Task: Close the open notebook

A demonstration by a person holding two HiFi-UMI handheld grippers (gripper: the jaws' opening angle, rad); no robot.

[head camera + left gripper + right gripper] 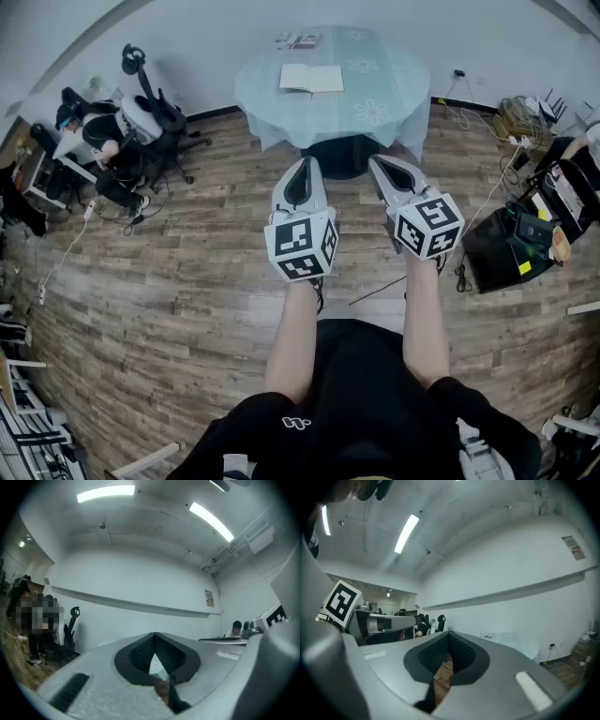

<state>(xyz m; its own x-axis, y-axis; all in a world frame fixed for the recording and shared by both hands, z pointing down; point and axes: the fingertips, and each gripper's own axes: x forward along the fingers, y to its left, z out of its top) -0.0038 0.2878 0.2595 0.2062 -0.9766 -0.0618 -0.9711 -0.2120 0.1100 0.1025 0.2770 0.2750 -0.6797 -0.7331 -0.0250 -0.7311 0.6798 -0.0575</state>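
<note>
Head view, notebook: the notebook [311,78] lies open and flat, pages up, on the round table [394,84], toward its far side.
Head view, table: a pale blue-green cloth [262,94] with flower prints covers it. A printed sheet [298,40] lies at the far edge, beyond the notebook and apart from it.
Head view, left gripper: the left gripper [307,162] is held level above the wooden floor [169,281]. It points at the table from short of its near edge, well apart from the notebook.
Head view, right gripper: the right gripper [377,162] is just beside the left one, also level and aimed at the table, and it touches nothing.
Head view, surroundings: an office chair [155,108] and a seated person [94,136] are by the wall at the left. A black bag [502,246] sits on the floor at the right.
Left gripper view, jaws: the two ribbed pads meet at their tips, fully closed, with nothing gripped. A sliver of the pale cloth shows through the small gap below the tips.
Left gripper view, background: a white wall, ceiling light strips, and the office chair at the left.
Right gripper view, jaws: the tips are pressed together and hold nothing. Only floor planks show through the gap beneath them.
Right gripper view, table: the table stands ahead to the right, and the notebook cannot be made out on it.
</note>
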